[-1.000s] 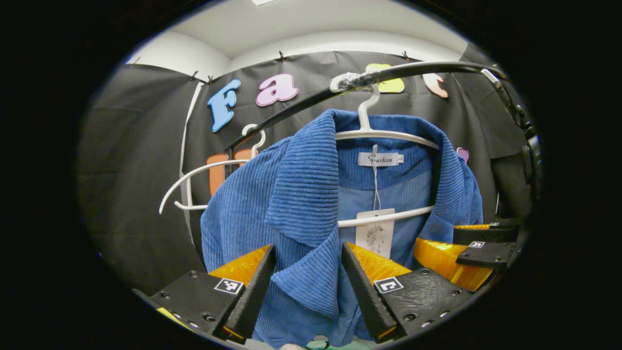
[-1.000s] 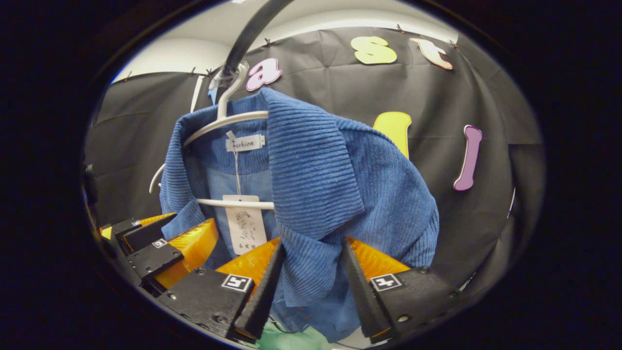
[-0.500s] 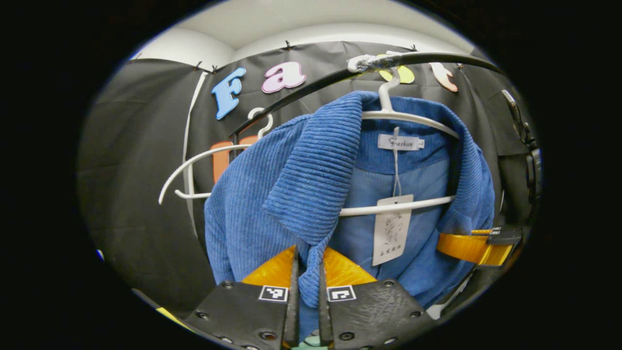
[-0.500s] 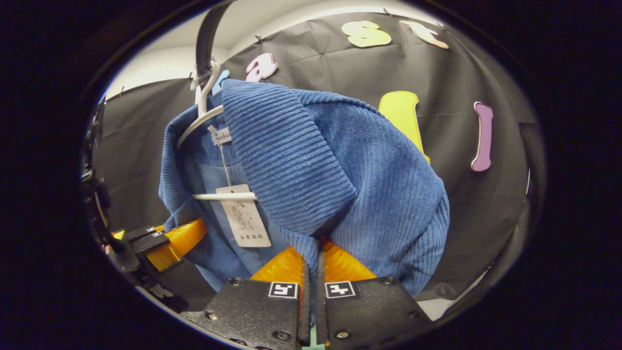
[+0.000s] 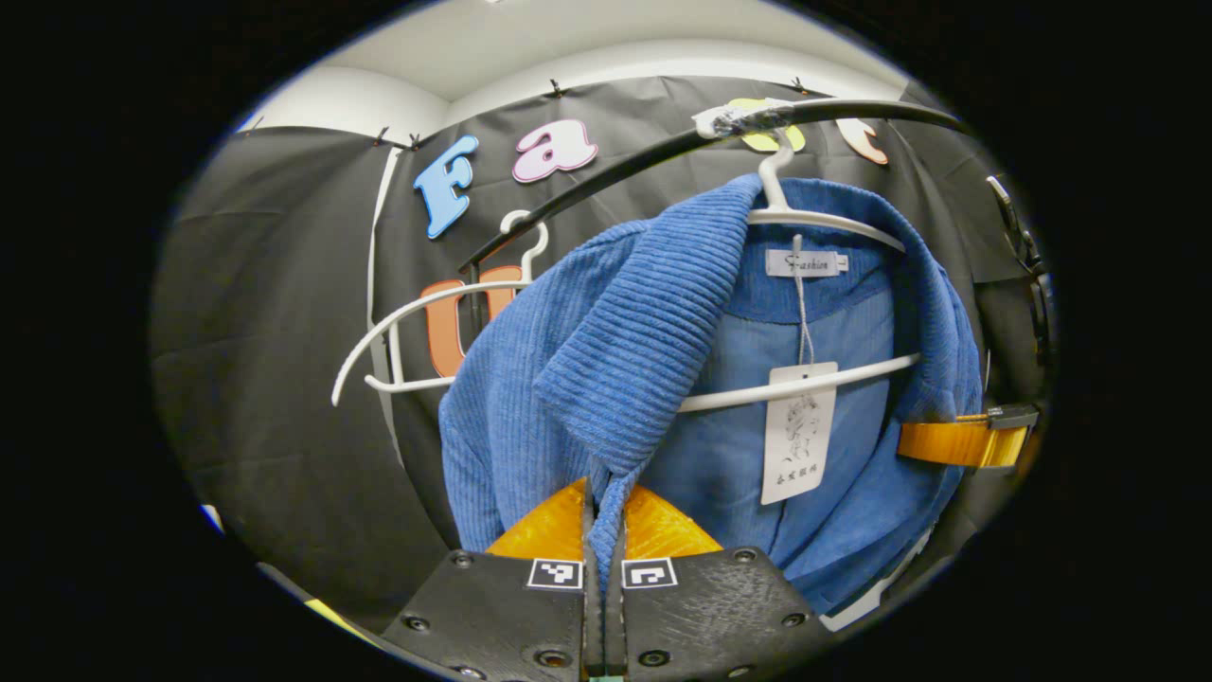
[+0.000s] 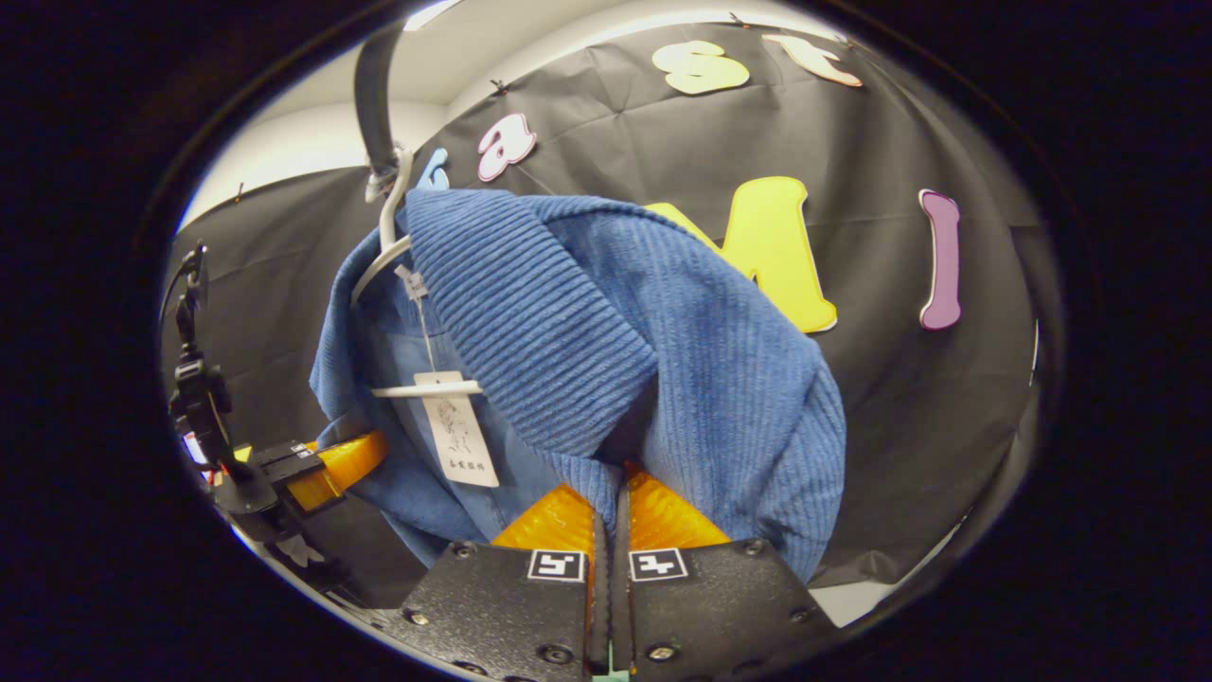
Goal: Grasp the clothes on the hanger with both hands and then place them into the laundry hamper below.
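Since a second ago, closed from spread: left gripper (image 5: 603, 516) and right gripper (image 6: 609, 507) each clenched on blue corduroy jacket (image 5: 606, 369) lapels at 6 o'clock; still on white hanger (image 5: 805, 220); hamper drop pending.

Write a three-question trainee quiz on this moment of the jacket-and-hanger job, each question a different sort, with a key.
1. True or false: the blue jacket hangs on the white hanger.
2. The left gripper is: A) open below the jacket, B) shut on the jacket's collar edge, C) clamped on the black rail.
3. Fill in: besides the jacket's hanger, a second hanger on the black rail is ____.

Key
1. True; the hook sits over the rail.
2. B; both fingers press on blue fabric, as do the right gripper's.
3. Bare, with no garment on it.
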`<state>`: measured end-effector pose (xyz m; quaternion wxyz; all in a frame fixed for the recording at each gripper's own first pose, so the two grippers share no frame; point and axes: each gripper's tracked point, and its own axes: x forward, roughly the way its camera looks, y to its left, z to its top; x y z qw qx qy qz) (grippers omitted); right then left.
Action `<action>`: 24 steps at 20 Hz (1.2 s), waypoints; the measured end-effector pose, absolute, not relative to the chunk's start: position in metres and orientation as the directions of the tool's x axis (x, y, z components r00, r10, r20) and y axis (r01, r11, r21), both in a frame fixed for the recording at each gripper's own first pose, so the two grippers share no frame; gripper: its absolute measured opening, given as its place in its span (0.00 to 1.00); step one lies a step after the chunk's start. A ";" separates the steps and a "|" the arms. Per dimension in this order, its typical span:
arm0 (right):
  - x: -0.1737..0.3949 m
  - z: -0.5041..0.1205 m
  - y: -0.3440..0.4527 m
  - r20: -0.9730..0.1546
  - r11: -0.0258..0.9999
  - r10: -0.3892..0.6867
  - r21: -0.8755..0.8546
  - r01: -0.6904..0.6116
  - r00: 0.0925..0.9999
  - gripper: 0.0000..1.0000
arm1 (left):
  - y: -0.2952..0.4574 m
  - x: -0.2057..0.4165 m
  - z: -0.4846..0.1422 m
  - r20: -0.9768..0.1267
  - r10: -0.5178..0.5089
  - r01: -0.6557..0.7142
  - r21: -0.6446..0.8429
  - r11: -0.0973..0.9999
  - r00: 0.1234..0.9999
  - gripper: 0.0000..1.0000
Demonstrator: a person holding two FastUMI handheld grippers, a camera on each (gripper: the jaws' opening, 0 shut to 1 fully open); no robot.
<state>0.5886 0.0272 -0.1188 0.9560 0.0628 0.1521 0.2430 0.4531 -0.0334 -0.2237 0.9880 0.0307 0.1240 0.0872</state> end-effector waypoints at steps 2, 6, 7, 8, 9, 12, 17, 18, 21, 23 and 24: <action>0.594 -0.115 0.017 -0.256 0.882 0.467 0.202 -0.426 0.846 0.04 | -0.024 0.452 -0.219 -0.237 0.200 -0.186 0.078 0.979 0.951 0.01; 0.602 -0.104 -0.003 -0.240 0.900 0.430 0.192 -0.392 0.870 0.05 | -0.007 0.450 -0.209 -0.228 0.233 -0.213 0.107 0.971 0.945 0.01; 0.603 -0.101 -0.008 -0.239 0.901 0.426 0.192 -0.388 0.872 0.05 | -0.004 0.450 -0.205 -0.224 0.238 -0.218 0.111 0.970 0.945 0.01; 0.603 -0.099 -0.012 -0.234 0.901 0.427 0.199 -0.387 0.874 0.05 | -0.002 0.449 -0.204 -0.221 0.240 -0.220 0.108 0.969 0.945 0.05; 0.605 -0.094 -0.017 -0.229 0.902 0.423 0.204 -0.382 0.877 0.04 | 0.002 0.449 -0.201 -0.216 0.247 -0.228 0.108 0.968 0.945 0.01; 0.608 -0.084 -0.028 -0.211 0.901 0.417 0.226 -0.371 0.884 0.05 | 0.010 0.453 -0.195 -0.209 0.255 -0.238 0.105 0.966 0.944 0.05; 0.619 -0.058 -0.047 -0.173 0.912 0.388 0.219 -0.348 0.905 0.04 | 0.026 0.460 -0.177 -0.188 0.270 -0.254 0.105 0.961 0.944 0.01; 0.620 -0.056 -0.048 -0.172 0.913 0.384 0.216 -0.345 0.907 0.04 | 0.028 0.461 -0.174 -0.186 0.271 -0.255 0.106 0.961 0.944 0.05; 0.618 -0.048 -0.049 -0.160 0.905 0.403 0.218 -0.366 0.901 0.04 | 0.041 0.463 -0.158 -0.155 0.289 -0.275 0.110 0.955 0.945 0.05; 0.618 -0.047 -0.050 -0.160 0.895 0.423 0.225 -0.385 0.892 0.04 | 0.047 0.468 -0.154 -0.155 0.290 -0.276 0.106 0.955 0.944 0.05; 0.614 -0.046 -0.049 -0.155 0.890 0.434 0.228 -0.395 0.887 0.04 | 0.048 0.470 -0.156 -0.164 0.287 -0.272 0.107 0.956 0.944 0.05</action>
